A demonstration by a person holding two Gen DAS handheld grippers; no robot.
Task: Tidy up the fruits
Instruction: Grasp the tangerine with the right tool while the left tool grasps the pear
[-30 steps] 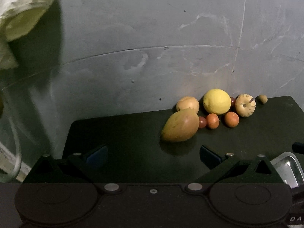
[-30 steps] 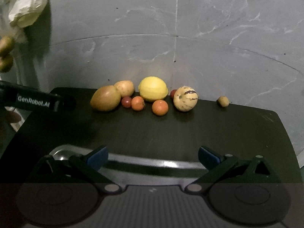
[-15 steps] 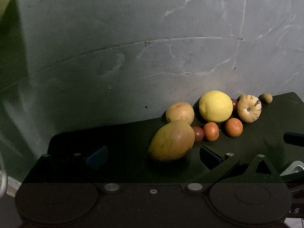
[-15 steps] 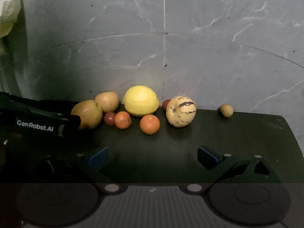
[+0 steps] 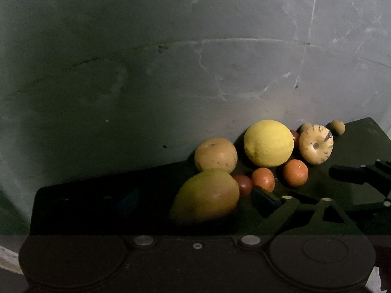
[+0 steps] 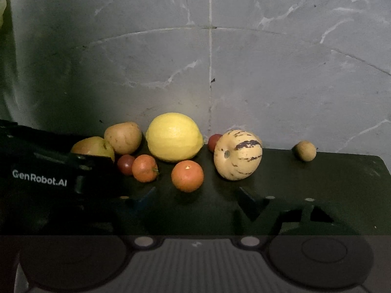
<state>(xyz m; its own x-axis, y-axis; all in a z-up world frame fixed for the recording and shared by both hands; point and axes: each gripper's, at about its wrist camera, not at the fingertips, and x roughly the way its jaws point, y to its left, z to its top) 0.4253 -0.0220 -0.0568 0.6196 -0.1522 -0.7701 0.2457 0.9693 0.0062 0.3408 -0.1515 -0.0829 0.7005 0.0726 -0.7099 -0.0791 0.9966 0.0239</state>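
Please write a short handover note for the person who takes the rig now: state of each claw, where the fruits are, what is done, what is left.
Left claw: open, empty, at the mango.
Right claw: open, empty, facing the nearer orange.
All fruits lie loose on the dark table by the wall: lemon, striped melon, the rest around them.
Done: nothing sorted.
Left: every fruit.

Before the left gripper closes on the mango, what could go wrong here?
1. The mango touches the dark red fruit and lies close to the brown pear; the left gripper, open, could knock them rolling.
2. The right gripper, also open, hangs near the orange fruit, so the two grippers may collide.
3. Dim light makes the gripper's fingertips hard to see.
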